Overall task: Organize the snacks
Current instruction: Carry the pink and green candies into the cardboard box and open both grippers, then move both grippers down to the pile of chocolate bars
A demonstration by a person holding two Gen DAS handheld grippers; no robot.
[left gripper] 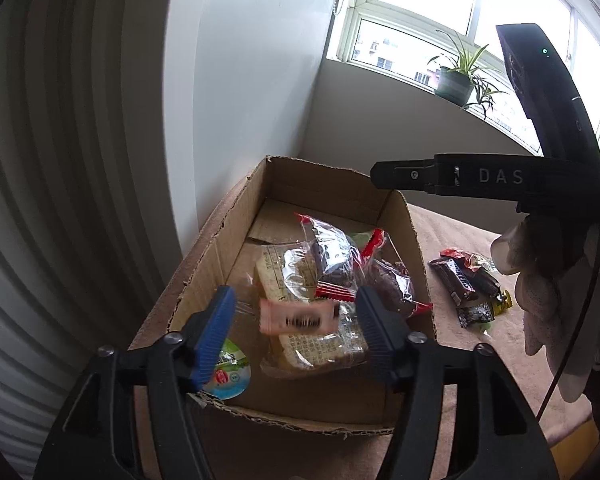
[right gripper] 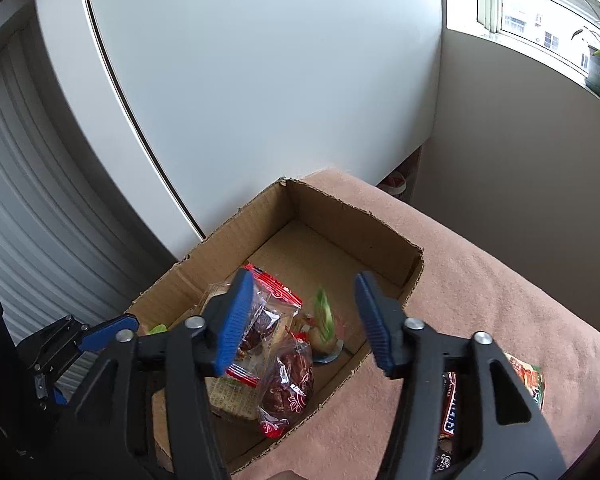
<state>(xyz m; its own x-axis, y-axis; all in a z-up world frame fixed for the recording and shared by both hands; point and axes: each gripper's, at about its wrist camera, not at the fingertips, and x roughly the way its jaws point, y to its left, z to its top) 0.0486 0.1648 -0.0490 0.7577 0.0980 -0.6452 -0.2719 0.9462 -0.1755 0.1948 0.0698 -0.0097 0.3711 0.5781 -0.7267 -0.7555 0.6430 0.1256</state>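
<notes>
Cardboard box holds two brown cakes.

One cardboard box on brown-covered surface.

Inside box, countable:
- two dark cakes in clear wrappers with red ends
- two pale bread slices in clear wrap
- one round foil-lidded cup
- one blurred pink packet with barcode
- one blurred green packet

Outside box: heap of dark wrapped candy bars, at least three; exact count unclear.

Two claws.

One potted plant on windowsill.
</notes>
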